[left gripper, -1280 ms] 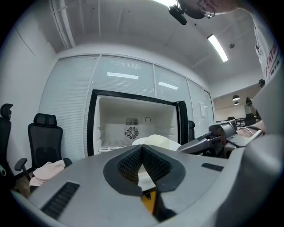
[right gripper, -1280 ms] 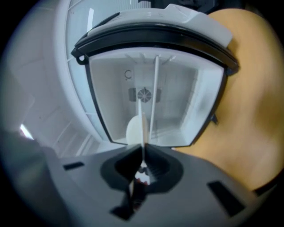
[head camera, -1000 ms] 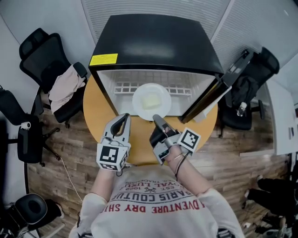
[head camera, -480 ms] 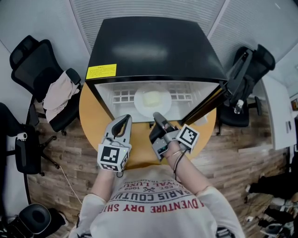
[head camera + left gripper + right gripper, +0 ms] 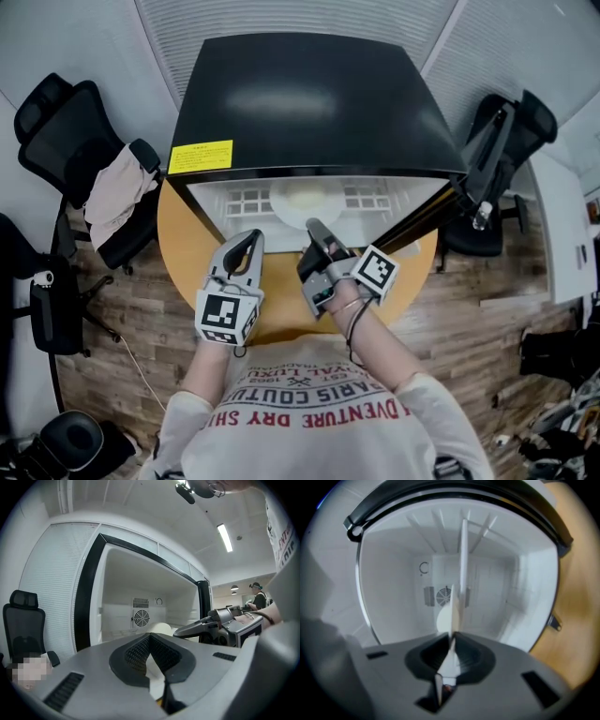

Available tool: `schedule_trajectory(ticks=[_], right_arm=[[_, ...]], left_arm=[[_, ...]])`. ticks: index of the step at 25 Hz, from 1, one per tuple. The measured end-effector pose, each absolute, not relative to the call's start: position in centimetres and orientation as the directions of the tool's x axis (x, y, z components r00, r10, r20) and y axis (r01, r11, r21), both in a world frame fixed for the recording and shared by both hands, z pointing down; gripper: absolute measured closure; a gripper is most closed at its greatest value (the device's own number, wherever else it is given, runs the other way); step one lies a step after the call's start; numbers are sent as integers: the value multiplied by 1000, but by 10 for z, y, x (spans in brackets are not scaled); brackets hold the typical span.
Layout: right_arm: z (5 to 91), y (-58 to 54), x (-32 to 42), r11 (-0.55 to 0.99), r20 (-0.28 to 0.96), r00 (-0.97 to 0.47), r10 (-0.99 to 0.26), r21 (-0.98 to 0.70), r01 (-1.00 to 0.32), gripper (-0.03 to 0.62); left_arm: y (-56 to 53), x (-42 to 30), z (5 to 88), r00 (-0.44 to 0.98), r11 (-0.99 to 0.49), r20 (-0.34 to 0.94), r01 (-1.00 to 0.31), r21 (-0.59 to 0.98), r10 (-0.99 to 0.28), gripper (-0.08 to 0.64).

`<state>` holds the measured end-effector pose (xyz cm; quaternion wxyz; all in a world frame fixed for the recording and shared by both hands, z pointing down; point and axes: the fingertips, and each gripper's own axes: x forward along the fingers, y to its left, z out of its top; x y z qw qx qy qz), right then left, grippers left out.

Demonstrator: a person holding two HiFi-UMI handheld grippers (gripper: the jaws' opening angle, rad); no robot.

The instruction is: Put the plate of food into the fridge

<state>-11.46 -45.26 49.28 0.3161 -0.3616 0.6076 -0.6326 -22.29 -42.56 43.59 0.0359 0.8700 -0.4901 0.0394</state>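
white round plate of pale food (image 5: 305, 199) is resting inside open black fridge (image 5: 300, 103); right gripper (image 5: 315, 230) jaws are opening around its rim; left gripper (image 5: 248, 240) jaws are meeting, gripping nothing.

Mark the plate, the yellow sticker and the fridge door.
plate (image 5: 281, 211), head view, on its left rim, beside the food.
yellow sticker (image 5: 200, 157), head view, at its centre.
fridge door (image 5: 427, 217), head view, midway along its dark open edge.

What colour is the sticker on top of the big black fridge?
Yellow; the rectangular sticker on the black fridge shows best in the head view.
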Motion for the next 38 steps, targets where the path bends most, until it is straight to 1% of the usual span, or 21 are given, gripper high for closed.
schedule_trajectory(ticks=[5, 7, 10, 12, 23, 27, 29, 31, 32, 35, 36, 38], right_arm=[[492, -462, -117, -8, 45, -544, -838, -997, -71, 530], [495, -464, -118, -13, 56, -541, -839, -997, -82, 497], [504, -466, -118, -46, 84, -529, -845, -995, -85, 421], [507, -469, -117, -54, 98, -521, -848, -994, -97, 401], [507, -471, -117, -44, 128, -523, -842, -984, -171, 382], [498, -463, -117, 2, 115, -534, -838, -977, -213, 379], [490, -456, -118, 41, 89, -544, -834, -974, -222, 379], [483, -447, -119, 84, 62, -556, -829, -968, -234, 381], [482, -441, -119, 102, 61, -563, -824, -962, -253, 400], [481, -426, -118, 143, 76, -576, -814, -935, -326, 526], [480, -422, -118, 160, 68, -579, -812, -929, -334, 549], [476, -418, -116, 199, 36, -580, -814, -920, -337, 557]], left_arm=[[-427, -223, 439, 521, -521, 110, -853, 38, -846, 531], [-427, -225, 441, 519, -518, 114, -854, 44, -847, 531], [-427, -227, 444, 518, -516, 116, -855, 48, -848, 531], [-427, -229, 445, 517, -515, 119, -856, 48, -847, 531], [-423, -230, 446, 517, -513, 115, -856, 58, -848, 531], [-421, -230, 445, 516, -513, 110, -857, 59, -850, 531], [-420, -228, 444, 518, -515, 107, -855, 61, -848, 531], [-417, -226, 444, 522, -518, 106, -853, 62, -846, 531], [-416, -225, 444, 524, -520, 106, -852, 64, -845, 531], [-411, -220, 445, 530, -526, 110, -848, 68, -841, 531], [-409, -219, 444, 532, -527, 111, -847, 68, -840, 531], [-407, -216, 443, 535, -531, 111, -845, 65, -838, 531]])
